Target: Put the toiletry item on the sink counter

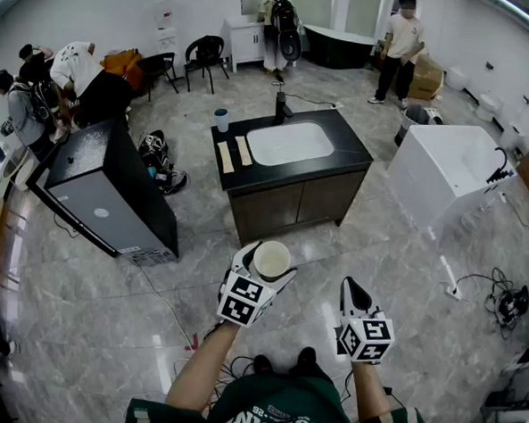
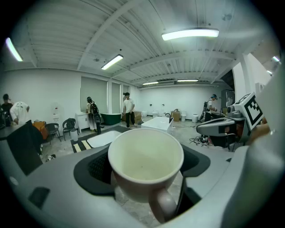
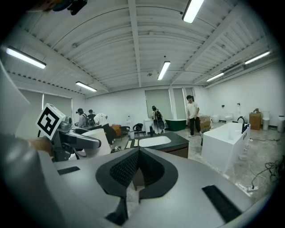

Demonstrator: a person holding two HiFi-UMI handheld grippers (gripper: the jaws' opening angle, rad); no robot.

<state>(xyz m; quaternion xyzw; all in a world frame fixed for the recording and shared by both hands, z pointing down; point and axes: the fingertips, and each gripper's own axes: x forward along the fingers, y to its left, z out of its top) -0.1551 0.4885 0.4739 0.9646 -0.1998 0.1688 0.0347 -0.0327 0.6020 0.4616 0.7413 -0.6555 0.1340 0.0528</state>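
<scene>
The person stands on the tiled floor [image 1: 105,330], facing the sink unit, both grippers held out in front and dipped slightly. The left gripper [image 1: 259,270] has its jaws spread wide and clamped on a cream cup [image 1: 272,258]; the dark pads [image 2: 95,167] press on the cup's two sides. The cup is upright, mouth up, nothing visible inside, handle turned back toward the person. It is held in the air, well short of the black worktop [image 1: 348,153]. The right gripper [image 1: 356,297] has its jaws together with nothing between them, and is level with the left one and apart from it. The worktop carries a white basin [image 1: 291,143] with a black tap [image 1: 280,104] at its far edge. Left of the basin are two pale strips [image 1: 234,152] lying side by side, and a grey-blue tumbler [image 1: 221,119] standing at the far left corner. A black cabinet [image 1: 105,187] stands to the left of the unit, a white bathtub [image 1: 446,168] to its right. Several people are at the far side of the room.
</scene>
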